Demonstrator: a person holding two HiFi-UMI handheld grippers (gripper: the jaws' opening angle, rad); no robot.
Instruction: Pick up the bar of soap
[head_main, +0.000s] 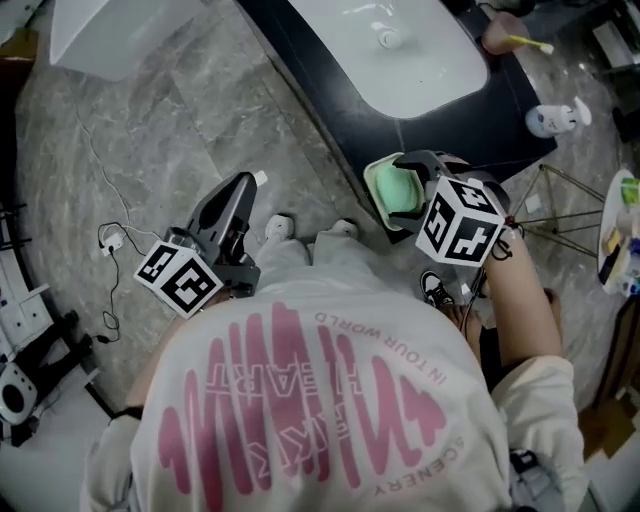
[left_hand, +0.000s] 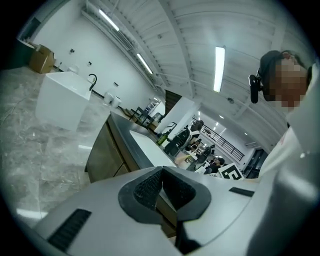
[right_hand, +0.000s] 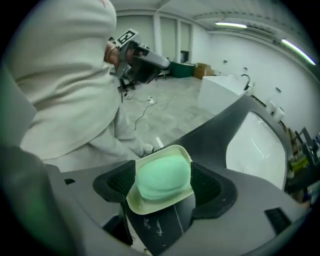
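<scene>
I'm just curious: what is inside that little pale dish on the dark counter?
A green bar of soap fills the dish; its bottom under the soap is hidden.

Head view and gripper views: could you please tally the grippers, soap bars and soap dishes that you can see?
grippers: 2 (left gripper, right gripper)
bar of soap: 1
soap dish: 1
total: 4
</scene>
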